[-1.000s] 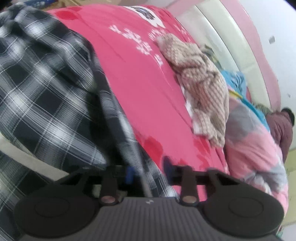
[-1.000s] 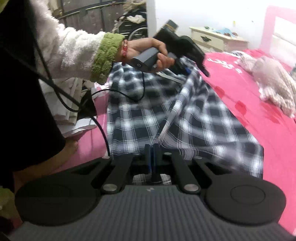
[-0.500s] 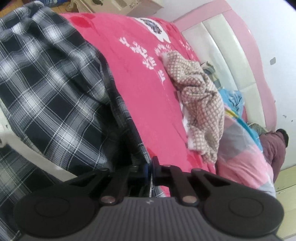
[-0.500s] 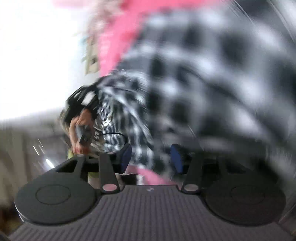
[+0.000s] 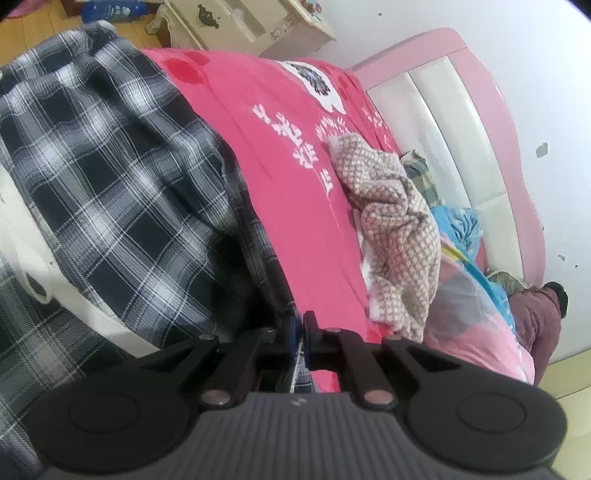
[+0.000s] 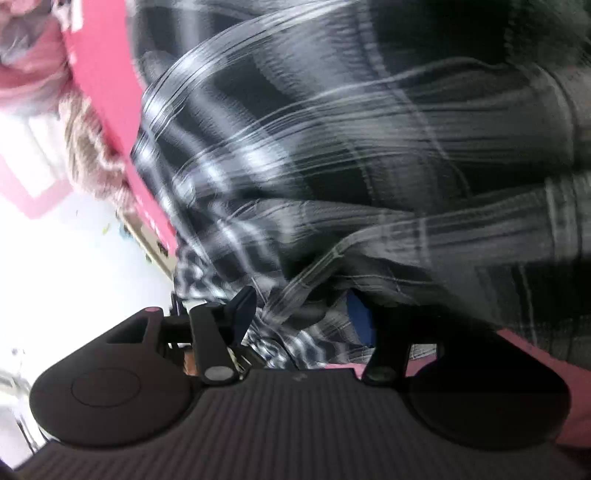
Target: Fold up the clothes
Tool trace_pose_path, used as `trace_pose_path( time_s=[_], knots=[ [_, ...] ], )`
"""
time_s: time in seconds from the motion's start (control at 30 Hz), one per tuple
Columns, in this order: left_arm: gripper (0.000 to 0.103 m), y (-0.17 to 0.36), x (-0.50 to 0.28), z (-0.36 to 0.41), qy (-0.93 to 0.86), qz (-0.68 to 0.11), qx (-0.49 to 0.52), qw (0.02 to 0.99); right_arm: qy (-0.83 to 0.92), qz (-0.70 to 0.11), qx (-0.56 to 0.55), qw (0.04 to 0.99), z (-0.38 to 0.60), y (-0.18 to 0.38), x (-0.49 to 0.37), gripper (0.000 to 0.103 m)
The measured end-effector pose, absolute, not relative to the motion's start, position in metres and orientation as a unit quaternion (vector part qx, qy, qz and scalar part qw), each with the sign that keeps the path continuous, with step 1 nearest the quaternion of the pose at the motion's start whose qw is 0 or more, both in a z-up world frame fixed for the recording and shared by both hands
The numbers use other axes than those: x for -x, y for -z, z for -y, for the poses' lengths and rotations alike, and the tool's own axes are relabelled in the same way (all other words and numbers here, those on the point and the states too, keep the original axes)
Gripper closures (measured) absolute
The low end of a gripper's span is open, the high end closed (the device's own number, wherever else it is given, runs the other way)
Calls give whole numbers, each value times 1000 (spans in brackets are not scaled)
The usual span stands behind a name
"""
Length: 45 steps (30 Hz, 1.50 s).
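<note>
A black-and-white plaid shirt (image 5: 110, 184) is draped over the left of the pink bed (image 5: 295, 206) in the left wrist view. My left gripper (image 5: 298, 328) is shut on the shirt's edge, the cloth running out between its pads. In the blurred, rolled-over right wrist view the same plaid shirt (image 6: 332, 147) fills the picture from very close. My right gripper (image 6: 306, 314) has its jaws opening. A fold of the shirt hangs loose between them, and the blue pads (image 6: 360, 325) stand apart from it.
A crumpled beige checked garment (image 5: 395, 229) lies on the pink cover further along, with a pile of blue and pink clothes (image 5: 465, 295) beyond it by the padded headboard (image 5: 461, 129). A cream bedside cabinet (image 5: 240, 18) stands past the bed's far end.
The left gripper has shut on the shirt's edge and lifted slightly. The right gripper has let go of the shirt, rolled over sideways and dropped close to the cloth.
</note>
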State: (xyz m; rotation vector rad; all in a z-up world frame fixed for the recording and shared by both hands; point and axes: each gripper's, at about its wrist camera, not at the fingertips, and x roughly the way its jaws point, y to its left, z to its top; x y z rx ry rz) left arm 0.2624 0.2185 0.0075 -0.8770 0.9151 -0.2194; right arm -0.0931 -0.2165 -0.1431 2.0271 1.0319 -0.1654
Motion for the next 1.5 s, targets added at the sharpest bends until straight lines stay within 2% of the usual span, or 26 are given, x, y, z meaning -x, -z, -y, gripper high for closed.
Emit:
trace_pose_path(
  time_s=[0.03,0.1,0.17,0.23,0.33,0.47,0.6,0.73,0.83,0.93,1.1,1.2,1.23,1.27,1.3,1.33,1.37,1.43,1.5],
  knots=[
    [98,-8,-261,-220,102,-424,410,801,72,-407,-810,416,217,142,92,49],
    [98,-10,-259,-224,101,-420,412,802,81,-403,-807,425,219,138,90,57],
    [98,-12,-257,-227,101,-416,411,805,89,-408,-798,435,220,135,86,89],
    [99,-13,-255,-229,98,-416,407,807,95,-413,-786,451,222,131,83,98],
    [101,-16,-252,-232,91,-416,403,810,87,-412,-765,487,226,120,80,100],
    [103,-28,-245,-234,101,-409,397,815,59,-382,-708,591,248,77,62,100],
    [103,-55,-231,-228,130,-395,374,829,27,-288,-647,706,293,8,36,100],
    [103,-86,-200,-215,173,-386,319,848,6,-225,-530,818,328,-71,27,101],
    [103,-100,-167,-207,207,-395,277,851,0,-221,-415,883,334,-119,36,101],
    [103,-92,-131,-206,225,-414,244,848,6,-249,-331,910,334,-132,61,101],
    [103,-31,-96,-207,196,-477,189,835,40,-410,-270,871,322,-57,58,101],
    [102,6,-96,-214,167,-522,164,820,40,-537,-185,822,312,0,42,96],
    [101,12,-98,-218,161,-534,165,814,32,-581,-164,797,310,14,35,91],
    [99,12,-100,-223,160,-535,173,811,27,-612,-137,778,307,20,30,80],
    [89,6,-102,-228,162,-528,180,814,18,-642,-96,760,304,21,25,76],
    [80,-4,-105,-232,161,-516,182,821,7,-666,-50,745,301,18,22,62],
    [77,-15,-108,-236,156,-502,181,831,-6,-687,-4,727,298,15,19,55],
    [62,-34,-121,-245,140,-483,179,845,-41,-717,88,690,290,0,14,54],
    [56,-47,-139,-256,114,-471,187,854,-87,-729,160,660,281,-19,9,54]
  ],
)
